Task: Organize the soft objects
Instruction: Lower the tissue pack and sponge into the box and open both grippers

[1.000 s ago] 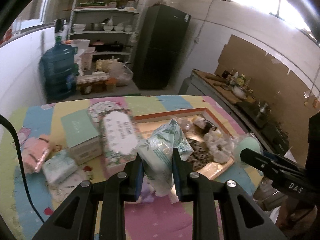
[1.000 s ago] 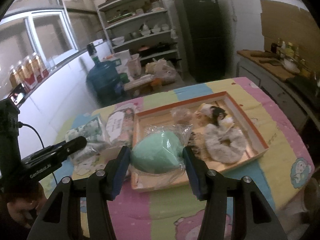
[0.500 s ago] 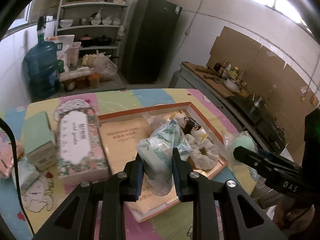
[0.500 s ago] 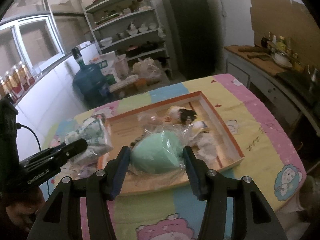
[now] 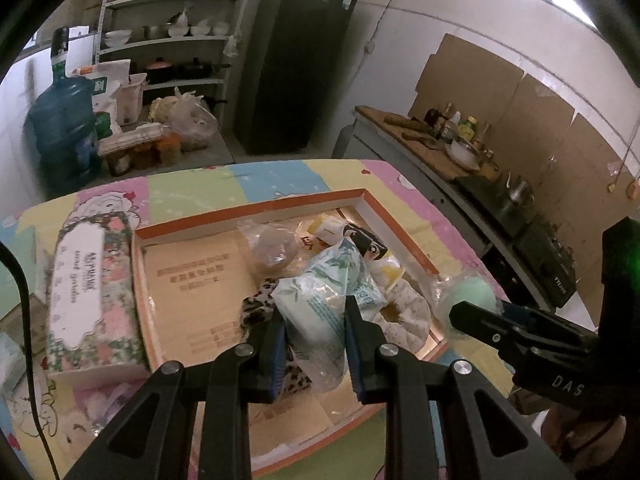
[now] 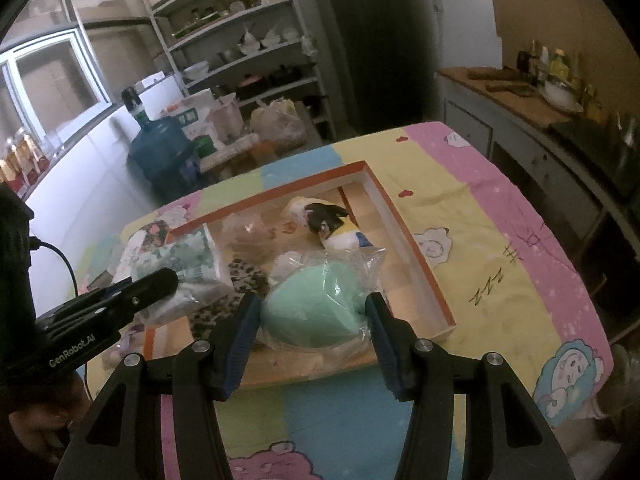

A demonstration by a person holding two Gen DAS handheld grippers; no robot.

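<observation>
My left gripper (image 5: 314, 320) is shut on a pale green floral tissue pack (image 5: 326, 300), held above the orange-rimmed shallow box (image 5: 256, 210). My right gripper (image 6: 312, 314) is shut on a mint green plush in clear plastic (image 6: 316, 306), also over the box (image 6: 404, 236). Inside the box lie a leopard-print cloth (image 5: 256, 306), a white fluffy item (image 5: 408, 312), a bagged round item (image 5: 274, 246) and a black-and-yellow plush (image 6: 328, 220). In the left wrist view the right gripper with the mint plush (image 5: 470, 294) shows at the right edge.
A floral tissue box (image 5: 90, 292) lies left of the orange-rimmed box on the patchwork cartoon tablecloth (image 6: 500, 240). Beyond the table stand a blue water jug (image 5: 60, 128), shelves (image 5: 172, 40), a dark fridge (image 5: 296, 64) and a counter with bottles (image 5: 452, 136).
Both grippers have carried their loads forward and lower, from beside the box to over its contents. The box now looks larger and closer in both views.
</observation>
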